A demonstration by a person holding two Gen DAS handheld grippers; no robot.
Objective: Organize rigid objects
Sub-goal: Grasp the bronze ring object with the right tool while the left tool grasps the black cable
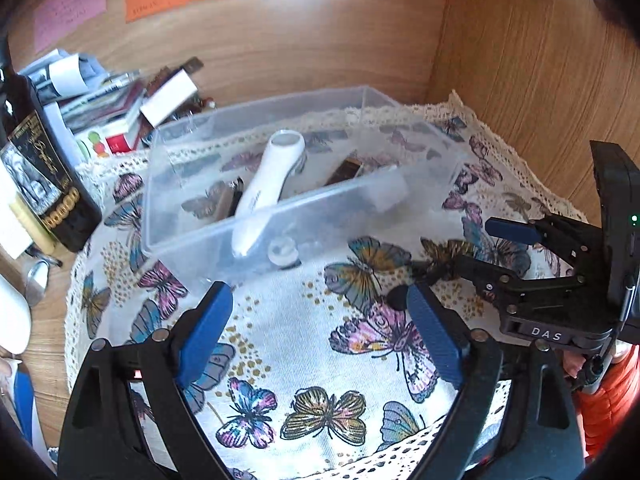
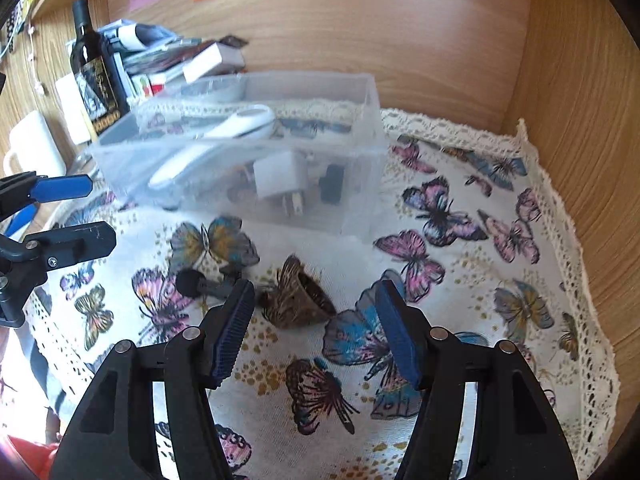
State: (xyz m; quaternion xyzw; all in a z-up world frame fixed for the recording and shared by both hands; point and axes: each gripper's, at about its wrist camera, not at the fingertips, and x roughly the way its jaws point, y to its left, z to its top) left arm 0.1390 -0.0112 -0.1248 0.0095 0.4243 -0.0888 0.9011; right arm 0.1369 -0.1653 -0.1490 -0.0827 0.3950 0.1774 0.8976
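Two grippers are in play and neither has hold of anything. The right gripper (image 2: 316,328) hangs low over the cloth with its blue-padded fingers spread wide, and the small brown bell-shaped ornament with a dark handle (image 2: 298,296) lies on its side just ahead, roughly between the tips. The left gripper (image 1: 320,320) is spread wide too, hovering over bare cloth near the box.

My guess is the bell is next to go into the clear rectangular plastic storage box (image 2: 360,216), which already holds a white handheld device (image 1: 268,184), a white plug adapter (image 2: 280,180) and some darker bits I can't make out. To do it well I'd bring the right fingers down so the pads straddle the bell's flared body, not the thin handle — that shape looks like it would roll or squirt out if pinched off-centre. Close slowly, lift clear of the box wall, then lower it into the open space at the right end.

Everything sits on a white butterfly-print cloth with lace edging (image 2: 500,288), which could bunch if the tips drag. It's a wooden alcove with panel walls (image 2: 400,20), coloured paper notes stuck up top, plus a dark wine bottle (image 2: 94,68) and a stack of books and boxes (image 2: 180,56) behind the box — pretty cluttered back there.
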